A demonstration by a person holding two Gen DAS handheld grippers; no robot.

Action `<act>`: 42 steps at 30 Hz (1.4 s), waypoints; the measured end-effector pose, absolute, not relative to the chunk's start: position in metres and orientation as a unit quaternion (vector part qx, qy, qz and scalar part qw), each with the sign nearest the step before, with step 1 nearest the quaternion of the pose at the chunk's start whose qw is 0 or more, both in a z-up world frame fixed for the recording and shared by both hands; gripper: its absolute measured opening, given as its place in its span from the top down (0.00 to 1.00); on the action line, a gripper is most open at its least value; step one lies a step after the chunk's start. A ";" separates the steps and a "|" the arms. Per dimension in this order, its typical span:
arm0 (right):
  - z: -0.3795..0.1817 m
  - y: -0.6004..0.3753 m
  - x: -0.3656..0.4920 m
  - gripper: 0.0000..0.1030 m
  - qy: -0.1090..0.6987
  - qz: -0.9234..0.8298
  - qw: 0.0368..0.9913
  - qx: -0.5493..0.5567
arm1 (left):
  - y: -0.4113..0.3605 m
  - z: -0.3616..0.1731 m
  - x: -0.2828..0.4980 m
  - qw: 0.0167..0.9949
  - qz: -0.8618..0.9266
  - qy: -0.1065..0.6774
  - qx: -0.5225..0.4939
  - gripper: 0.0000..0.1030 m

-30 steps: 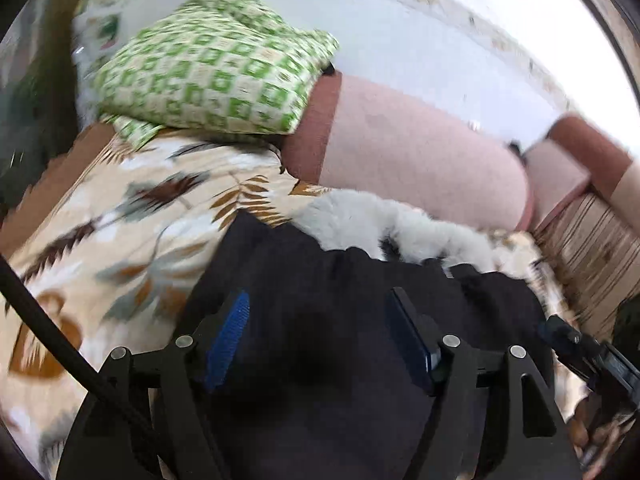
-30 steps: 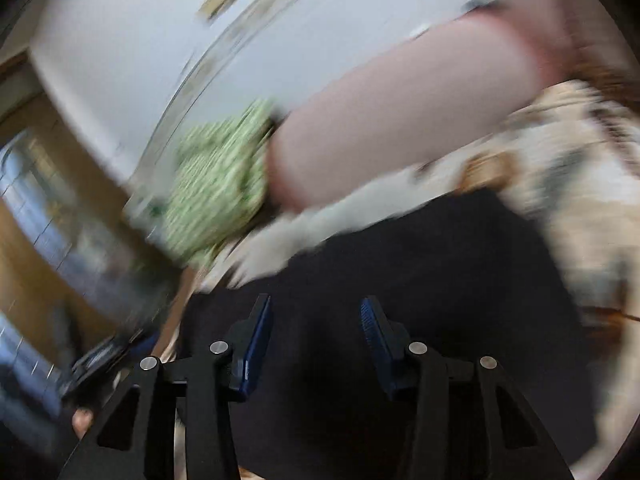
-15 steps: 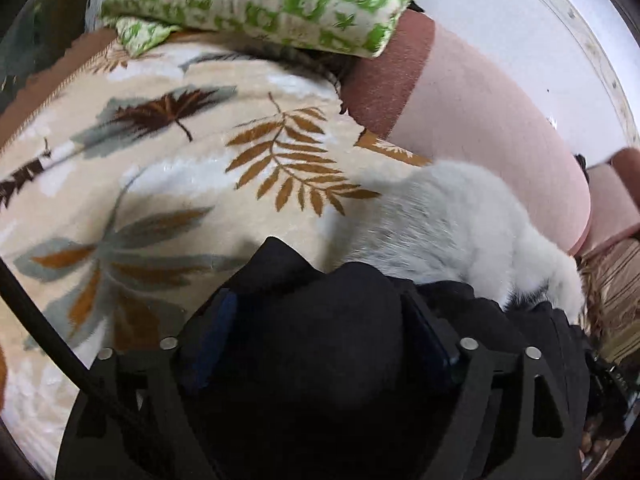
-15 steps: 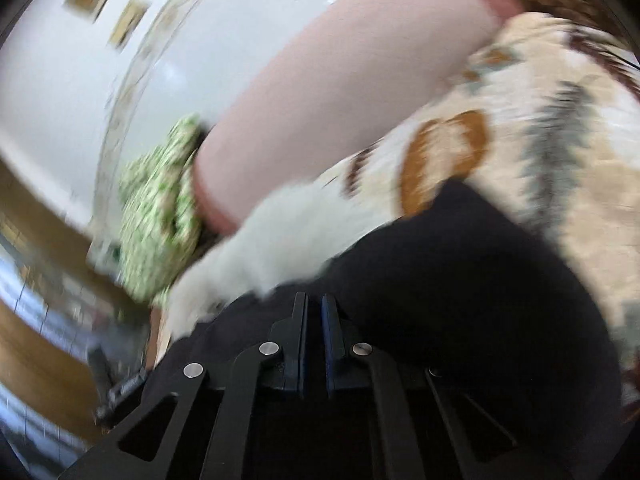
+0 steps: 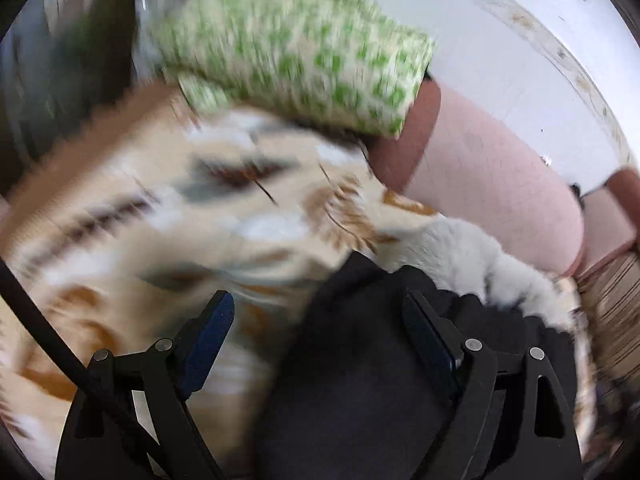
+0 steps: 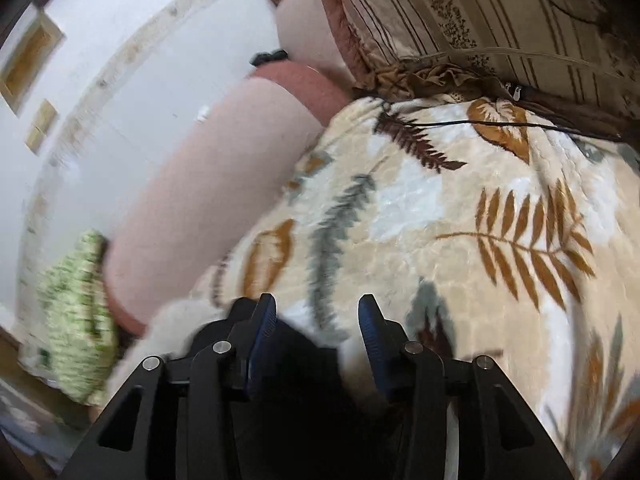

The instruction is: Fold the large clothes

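Note:
A black garment with a white fleecy lining lies bunched on a leaf-patterned blanket. My left gripper is open above it, its right finger over the black cloth and its left finger over the blanket. In the right wrist view the black garment sits low under the open right gripper, with the white lining to the left. Neither gripper holds cloth.
A green-and-white checked pillow lies at the head of the blanket, against a pink bolster. In the right wrist view the bolster runs along the white wall and a brown striped cushion stands at the far end.
Both grippers have opened and let go of the black garment. The left gripper has shifted left, and the right gripper has swung right toward the blanket.

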State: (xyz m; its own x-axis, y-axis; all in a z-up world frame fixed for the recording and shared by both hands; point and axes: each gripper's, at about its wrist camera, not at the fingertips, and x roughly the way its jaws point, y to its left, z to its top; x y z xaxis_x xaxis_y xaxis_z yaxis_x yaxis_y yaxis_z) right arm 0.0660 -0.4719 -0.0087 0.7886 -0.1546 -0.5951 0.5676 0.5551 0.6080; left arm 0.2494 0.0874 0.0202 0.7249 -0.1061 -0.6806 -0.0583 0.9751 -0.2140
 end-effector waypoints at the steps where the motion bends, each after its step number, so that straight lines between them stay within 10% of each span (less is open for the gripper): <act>1: 0.003 -0.464 0.054 0.52 0.236 -0.197 0.852 0.424 | 0.088 0.028 0.237 0.929 0.001 0.358 -0.090 0.17; 7: 0.040 -0.384 0.010 0.28 0.224 -0.129 0.895 0.362 | 0.075 0.074 0.119 0.970 0.081 0.228 0.033 0.11; 13: 0.025 -0.283 -0.034 0.27 0.264 -0.084 0.927 0.252 | 0.059 0.087 0.016 0.987 0.075 0.140 0.006 0.06; 42: -0.016 -0.203 -0.078 0.20 0.291 -0.125 0.943 0.107 | -0.010 0.021 -0.051 0.963 -0.002 0.268 0.015 0.05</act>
